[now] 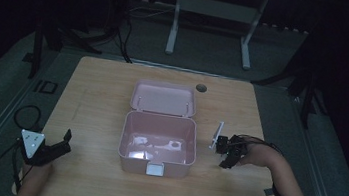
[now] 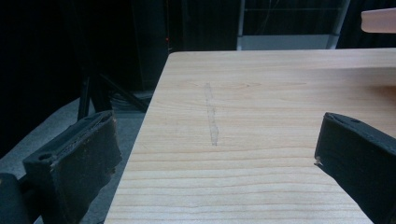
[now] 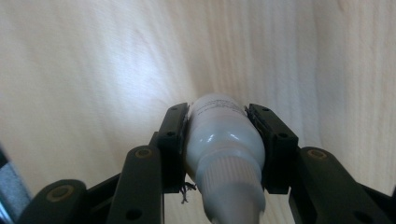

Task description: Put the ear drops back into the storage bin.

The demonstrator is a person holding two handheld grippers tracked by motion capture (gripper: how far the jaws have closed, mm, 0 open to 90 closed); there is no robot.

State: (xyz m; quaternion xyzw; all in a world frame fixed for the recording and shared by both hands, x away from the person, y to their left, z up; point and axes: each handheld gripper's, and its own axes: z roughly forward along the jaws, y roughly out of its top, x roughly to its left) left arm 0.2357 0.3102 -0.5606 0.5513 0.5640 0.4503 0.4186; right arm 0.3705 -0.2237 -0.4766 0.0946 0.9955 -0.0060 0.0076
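White bottle [image 3: 224,154] sits clamped between right hand-held gripper [image 3: 219,114] jaws.

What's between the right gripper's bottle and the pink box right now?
Nothing: in the high view, bare table separates the bottle, clamped in the right gripper, from the open pink box.

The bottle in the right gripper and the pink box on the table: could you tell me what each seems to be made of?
The bottle looks like smooth, glossy white plastic: it shows soft highlights, and its cap is ribbed. The right gripper is clamped on its sides. The pink box looks like moulded plastic with a slight sheen, given its rounded corners, thin hinged lid and pale latch. The table looks like matt light wood, or a wood-grain laminate.
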